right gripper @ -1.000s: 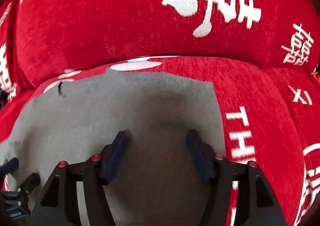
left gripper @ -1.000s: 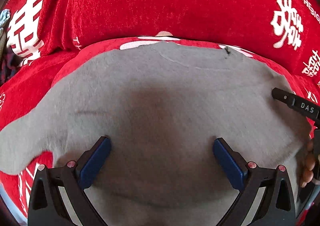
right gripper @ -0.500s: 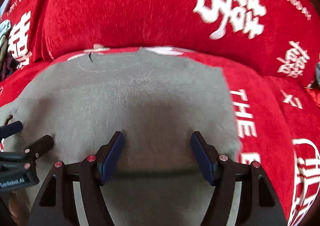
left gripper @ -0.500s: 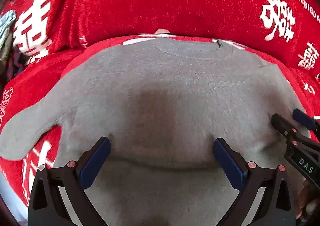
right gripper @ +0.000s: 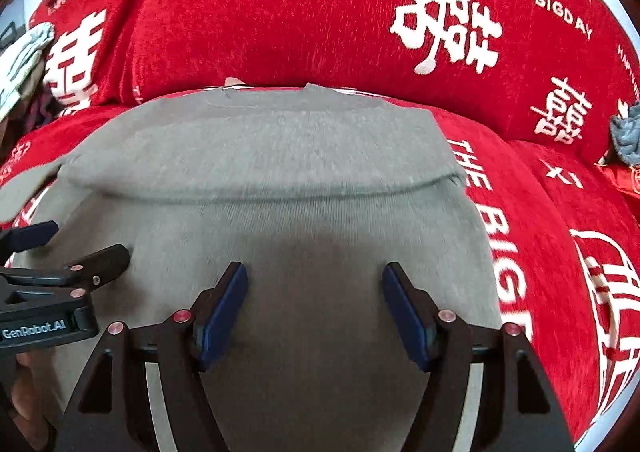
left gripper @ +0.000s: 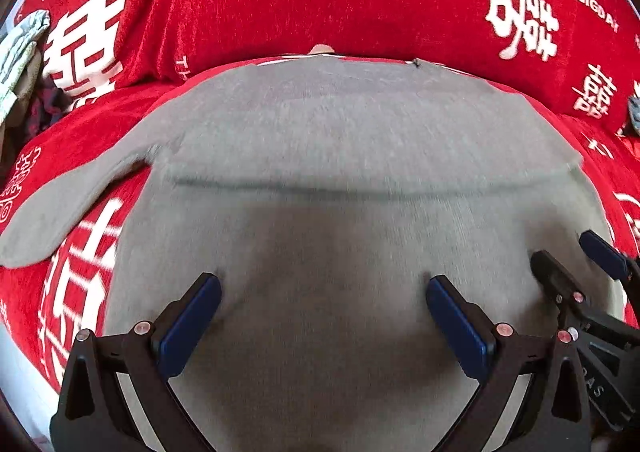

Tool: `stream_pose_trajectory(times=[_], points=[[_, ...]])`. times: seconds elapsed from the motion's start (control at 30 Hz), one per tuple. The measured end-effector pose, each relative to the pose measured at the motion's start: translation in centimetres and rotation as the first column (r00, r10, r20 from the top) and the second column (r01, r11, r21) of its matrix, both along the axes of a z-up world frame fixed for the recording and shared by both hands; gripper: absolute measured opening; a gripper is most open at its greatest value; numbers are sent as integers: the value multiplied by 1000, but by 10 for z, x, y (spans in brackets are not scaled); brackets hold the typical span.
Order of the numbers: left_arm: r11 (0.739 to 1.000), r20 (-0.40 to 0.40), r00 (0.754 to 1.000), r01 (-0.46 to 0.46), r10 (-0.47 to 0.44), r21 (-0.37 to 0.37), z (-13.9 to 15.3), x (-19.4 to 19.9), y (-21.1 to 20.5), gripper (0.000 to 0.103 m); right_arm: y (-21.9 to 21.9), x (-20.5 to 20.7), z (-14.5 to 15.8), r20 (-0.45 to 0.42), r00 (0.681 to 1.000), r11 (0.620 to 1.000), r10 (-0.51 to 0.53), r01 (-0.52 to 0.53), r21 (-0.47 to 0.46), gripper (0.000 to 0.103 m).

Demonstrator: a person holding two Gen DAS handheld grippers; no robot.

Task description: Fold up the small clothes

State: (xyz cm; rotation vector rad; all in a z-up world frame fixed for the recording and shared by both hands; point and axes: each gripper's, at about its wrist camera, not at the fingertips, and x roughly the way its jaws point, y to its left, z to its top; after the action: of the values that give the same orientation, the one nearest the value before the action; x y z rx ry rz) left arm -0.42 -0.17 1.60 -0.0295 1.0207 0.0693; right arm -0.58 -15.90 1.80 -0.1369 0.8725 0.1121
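The step in hand looks like gathering the near hem of the grey sweater (left gripper: 320, 156) for the next fold, and doing it well means both grippers pinching the same edge at matching spots, one toward each side, then lifting together so the cloth travels flat rather than twisting. The left gripper (left gripper: 320, 312) hovers over the sweater's near part with its jaws spread wide and nothing between the blue pads; the right gripper (right gripper: 314, 304) does the same a little toward the sweater's right edge, jaws also apart and empty. Neither pad visibly presses the fabric — so the grasp is not yet made. The sweater lies on the seat of a red sofa cover (right gripper: 320, 12) printed with white characters, its collar toward the backrest. It is a plain soft knit, with one straight crease line running across its middle, and one sleeve (left gripper: 60, 208) trailing out over the left of the seat. That loose sleeve probably wants tucking inward before the body is doubled over.
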Motion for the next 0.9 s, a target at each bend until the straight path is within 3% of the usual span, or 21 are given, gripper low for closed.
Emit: stream_pose_trajectory(times=[0.07, 0.13, 0.23, 0.3, 0.37, 0.4, 0.47, 0.53, 0.6, 0.67, 0.73, 0.83, 0.9], points=[[1000, 2, 1000, -27, 27, -9, 5, -9, 16, 103, -1, -5, 1, -6, 1000, 1000, 16, -16, -2, 73], [994, 38, 993, -113, 113, -3, 13, -17, 47, 103, -1, -3, 3, -27, 999, 1000, 27, -27, -8, 73], [950, 61, 948, -309, 312, -48, 23, -23, 120, 103, 3, 4, 4, -51, 998, 1000, 22, -23, -20, 73], [877, 65, 875, -478, 481, -51, 25, -30, 175, 103, 9, 8, 4, -60, 998, 999, 19, -21, -31, 73], [739, 74, 737, -673, 672, -7, 23, -40, 235, 103, 13, 10, 4, -63, 998, 999, 16, -19, -46, 73], [645, 73, 644, -764, 762, 3, 18, -46, 270, 103, 17, 12, 4, -62, 998, 998, 17, -21, -57, 73], [546, 15, 546, -837, 838, -46, 5, -55, 320, 103, 23, 13, 4, -62, 998, 997, 23, -27, -70, 73], [480, -53, 488, -870, 871, -109, -8, -57, 359, 103, 29, 14, 4, -61, 998, 995, 30, -35, -92, 73], [451, -69, 462, -882, 884, -135, -15, -55, 382, 103, 33, 15, 4, -60, 998, 993, 34, -40, -109, 73], [438, -50, 446, -891, 893, -119, -17, -45, 397, 103, 36, 16, 4, -60, 998, 991, 37, -44, -124, 73], [439, -36, 445, -891, 895, -118, -16, -36, 407, 103, 38, 17, 5, -63, 997, 990, 37, -45, -133, 73], [417, -29, 424, -900, 905, -129, -11, -25, 416, 103, 40, 20, 6, -70, 997, 989, 36, -46, -143, 73], [426, -28, 434, -894, 901, -141, -9, -19, 426, 103, 43, 24, 7, -76, 996, 986, 40, -51, -158, 73]])
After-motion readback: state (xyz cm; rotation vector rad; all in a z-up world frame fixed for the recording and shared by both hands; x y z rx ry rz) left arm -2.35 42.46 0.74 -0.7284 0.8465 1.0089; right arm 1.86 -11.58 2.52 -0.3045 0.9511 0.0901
